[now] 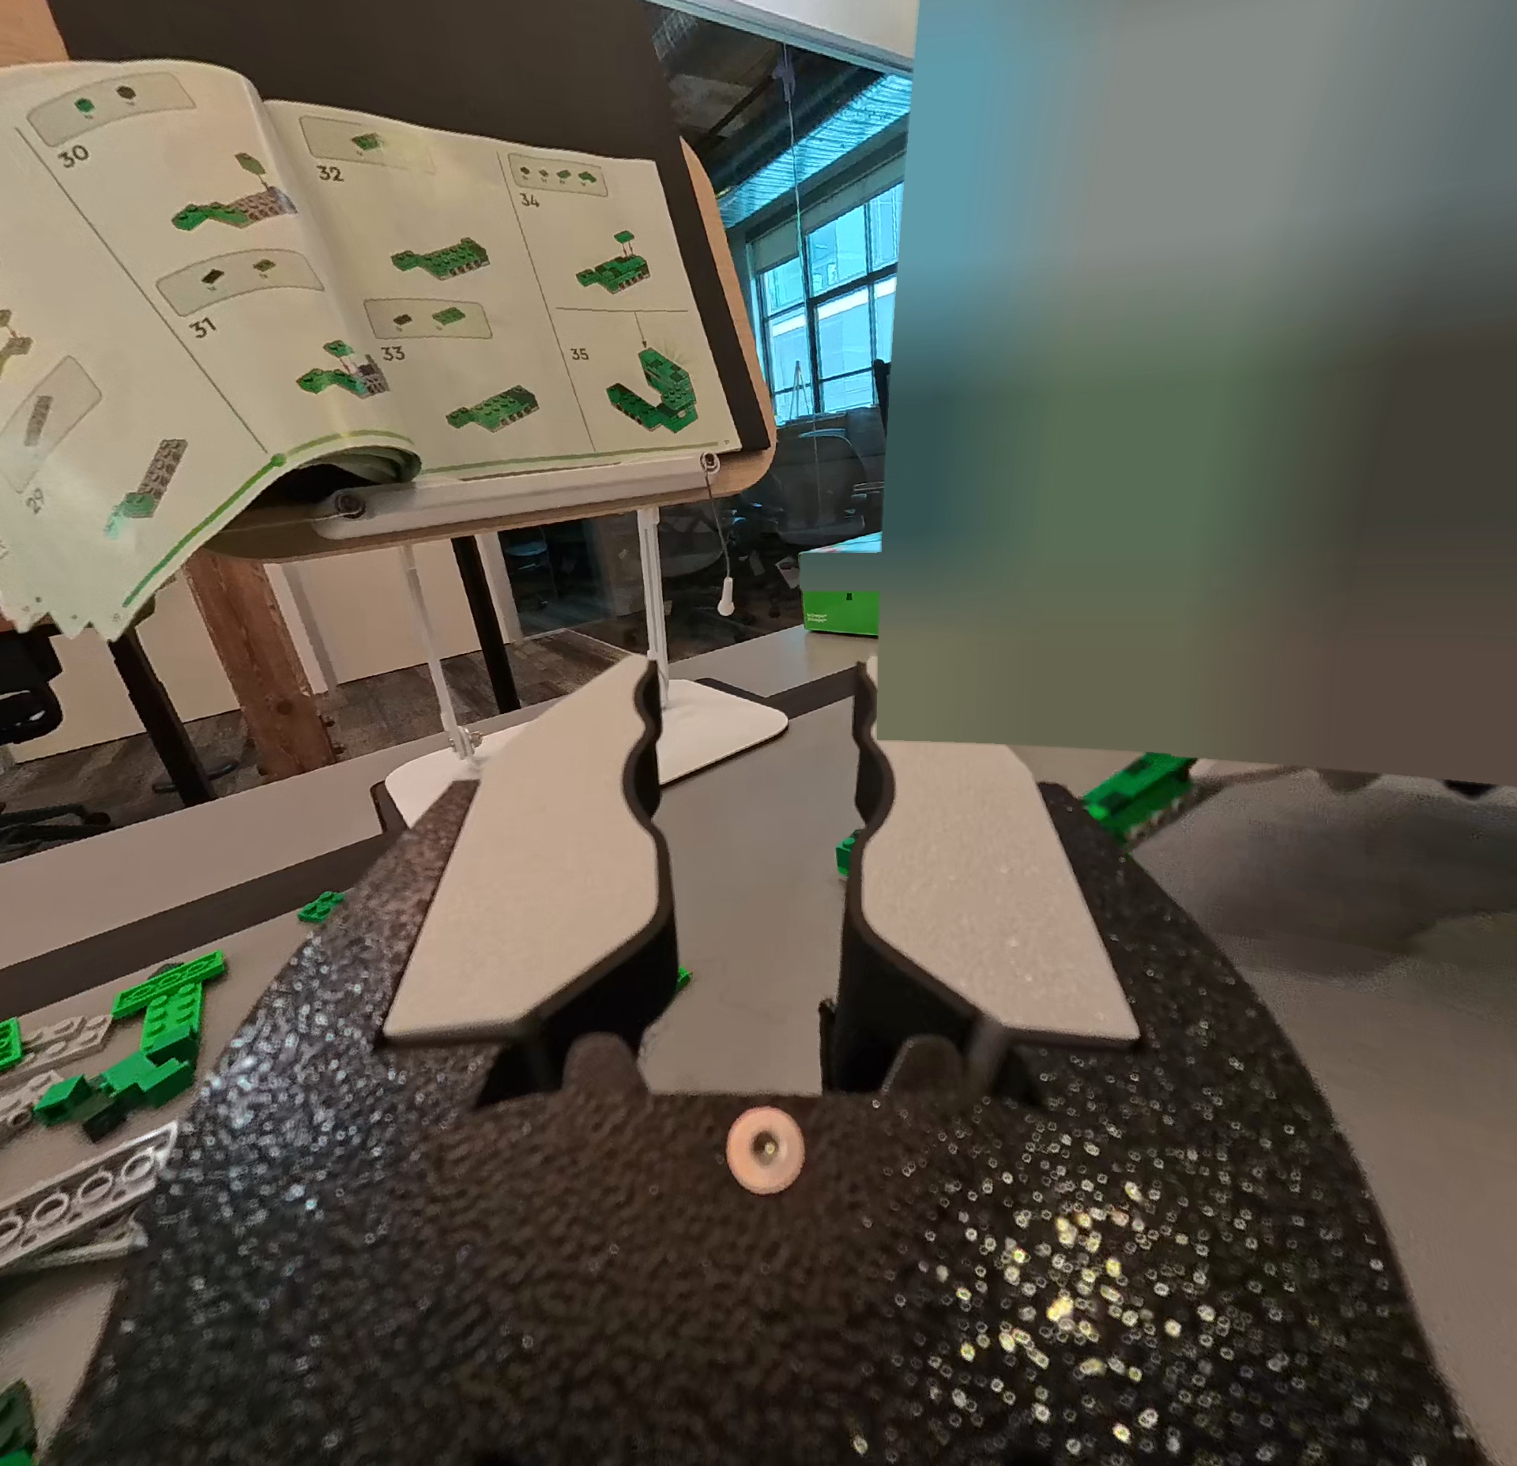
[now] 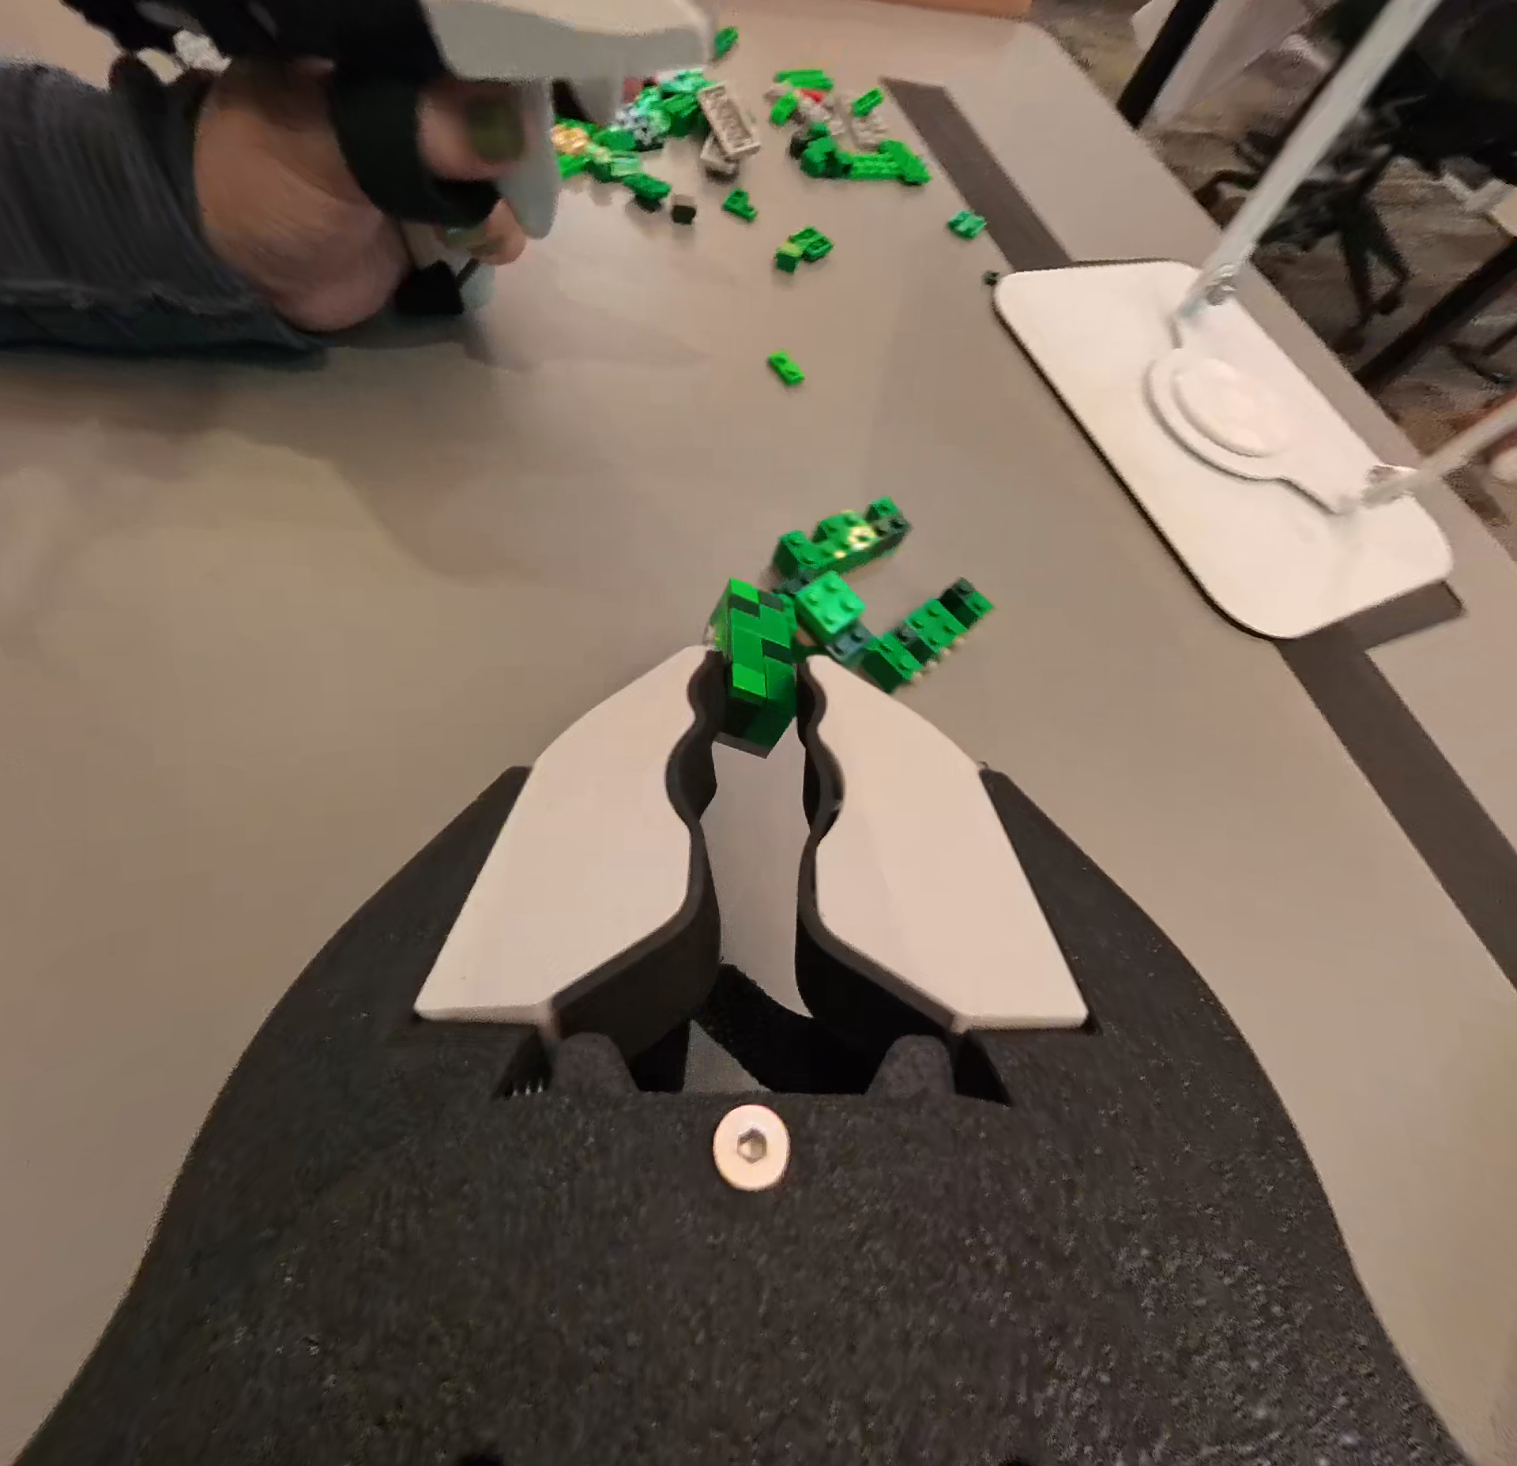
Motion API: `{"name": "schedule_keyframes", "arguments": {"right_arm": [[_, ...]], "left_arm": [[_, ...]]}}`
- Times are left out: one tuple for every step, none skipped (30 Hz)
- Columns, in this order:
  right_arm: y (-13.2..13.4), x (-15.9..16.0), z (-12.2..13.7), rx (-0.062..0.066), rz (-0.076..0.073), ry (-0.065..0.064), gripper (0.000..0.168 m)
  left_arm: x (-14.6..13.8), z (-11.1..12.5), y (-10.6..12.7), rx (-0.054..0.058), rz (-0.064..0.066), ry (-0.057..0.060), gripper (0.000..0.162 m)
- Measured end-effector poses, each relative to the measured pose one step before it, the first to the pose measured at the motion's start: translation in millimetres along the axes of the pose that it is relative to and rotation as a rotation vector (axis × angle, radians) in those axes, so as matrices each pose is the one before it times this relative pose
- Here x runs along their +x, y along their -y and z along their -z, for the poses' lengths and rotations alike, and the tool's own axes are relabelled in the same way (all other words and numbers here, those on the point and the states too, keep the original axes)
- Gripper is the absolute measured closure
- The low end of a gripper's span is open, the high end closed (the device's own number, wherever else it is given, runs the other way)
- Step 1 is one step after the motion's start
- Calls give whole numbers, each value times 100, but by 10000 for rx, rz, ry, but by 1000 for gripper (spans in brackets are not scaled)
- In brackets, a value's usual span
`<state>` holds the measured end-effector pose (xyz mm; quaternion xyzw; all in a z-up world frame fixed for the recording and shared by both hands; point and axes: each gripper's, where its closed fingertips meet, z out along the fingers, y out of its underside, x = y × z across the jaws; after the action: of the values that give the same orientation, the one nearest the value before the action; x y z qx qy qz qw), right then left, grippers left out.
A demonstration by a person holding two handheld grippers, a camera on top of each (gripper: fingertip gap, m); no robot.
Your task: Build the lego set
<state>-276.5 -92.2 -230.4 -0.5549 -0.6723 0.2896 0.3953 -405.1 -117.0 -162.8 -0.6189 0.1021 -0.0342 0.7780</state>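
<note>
Our right tool (image 2: 759, 688) is clamped on the green lego chunk (image 2: 759, 663); left tool (image 1: 755, 770) sits apart, empty; we'd check the booklet (image 1: 369, 294), then press it on squarely.

The right hand-held gripper (image 2: 759, 688) pinches a green lego assembly (image 2: 759, 663) (loose bricks (image 2: 739, 146) beyond).

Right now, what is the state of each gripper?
Left gripper: open, holding nothing.
Right gripper: closed on the green lego assembly.
</note>
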Motion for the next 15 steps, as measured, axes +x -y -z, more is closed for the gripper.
{"name": "schedule_keyframes", "arguments": {"right_arm": [[-52,564,483,104,-158,-206,152],[-41,493,416,94,-114,-174,152],[26,397,379,112,-38,-157,152],[87,370,332,149,31,-187,153],[126,540,354,191,81,-355,168],[141,291,294,219,82,-208,168],[25,-59,228,87,-36,47,168],[-21,-180,174,53,-68,111,168],[-104,-92,128,11,-8,-2,168],[-218,-56,90,-49,52,-43,168],[-289,-103,43,-97,39,-9,168],[-353,-98,-23,-159,-18,25,168],[-395,-52,-35,-209,-34,18,168],[-375,34,-18,-219,-55,-30,167],[-368,37,5,-238,-154,-18,163]], "left_arm": [[204,-79,-79,-50,-92,-68,118],[288,-106,-127,-78,-104,-107,117],[413,-131,-182,-136,-65,-188,117],[559,-195,-306,-239,23,-315,117],[551,-231,-400,-341,64,-329,116],[377,-267,-457,-386,36,-211,113],[274,-258,-407,-342,-47,-133,111],[220,-220,-330,-269,-117,-74,109],[200,-168,-228,-187,-164,-30,109],[150,-113,-144,-124,-178,12,109],[68,-51,-77,-65,-156,67,109],[26,-2,1,-8,-107,66,109],[1,24,21,17,-48,40,109],[-15,41,26,27,-5,17,109],[-39,42,47,42,17,17,110]]}}
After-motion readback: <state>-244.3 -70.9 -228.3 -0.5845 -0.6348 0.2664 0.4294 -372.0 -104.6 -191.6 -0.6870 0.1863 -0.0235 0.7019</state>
